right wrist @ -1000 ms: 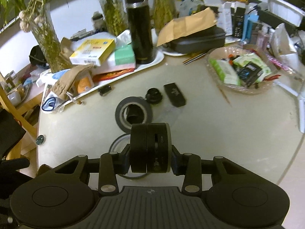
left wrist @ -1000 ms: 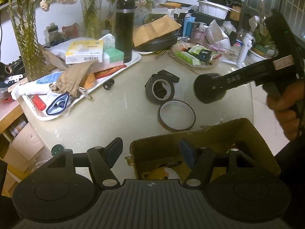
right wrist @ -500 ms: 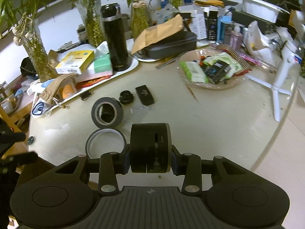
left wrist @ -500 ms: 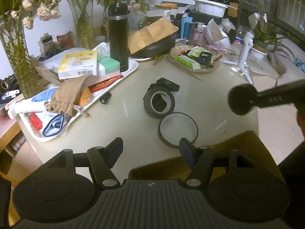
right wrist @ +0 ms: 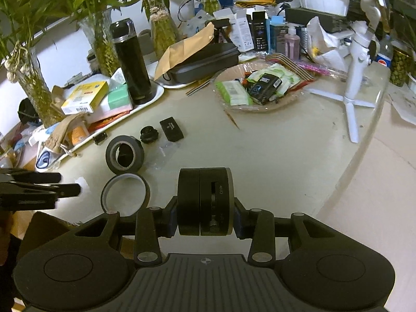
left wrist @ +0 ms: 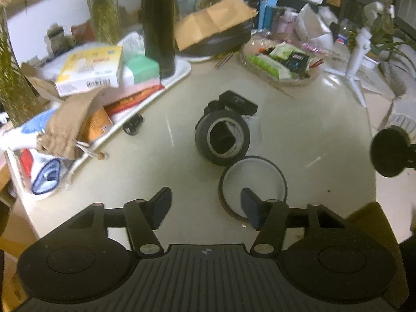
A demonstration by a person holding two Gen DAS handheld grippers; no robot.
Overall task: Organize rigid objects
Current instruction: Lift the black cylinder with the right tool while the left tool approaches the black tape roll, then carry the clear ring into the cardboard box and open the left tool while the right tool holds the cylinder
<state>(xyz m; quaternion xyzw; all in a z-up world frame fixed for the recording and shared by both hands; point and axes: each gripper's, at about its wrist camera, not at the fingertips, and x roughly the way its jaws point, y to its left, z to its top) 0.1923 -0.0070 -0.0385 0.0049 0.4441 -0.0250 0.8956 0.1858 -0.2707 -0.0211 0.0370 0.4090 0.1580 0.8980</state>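
My right gripper (right wrist: 205, 225) is shut on a black round puck-shaped device (right wrist: 205, 201) marked "ON", held above the table's front edge; the device also shows at the right edge of the left wrist view (left wrist: 389, 153). My left gripper (left wrist: 205, 209) is open and empty, low over the table edge, its right finger over a thin brown tape ring (left wrist: 253, 182). A thick black tape roll (left wrist: 222, 137) lies just beyond it, with a small black lens (right wrist: 148, 134) and a flat black box (right wrist: 171, 129) behind. The ring (right wrist: 125, 191) and roll (right wrist: 124, 154) also show in the right wrist view.
A white tray (left wrist: 166, 85) at left holds boxes, a brown pouch and a black thermos (left wrist: 158, 23). A glass dish of packets (right wrist: 256, 88) and a white tripod (right wrist: 357, 78) stand at right. A cardboard box corner (left wrist: 369, 214) lies below the table edge. A small black clip (left wrist: 133, 124) lies by the tray.
My left gripper has moved forward and up over the table, off the cardboard box. My right gripper has drawn back and to the right with the device in it.
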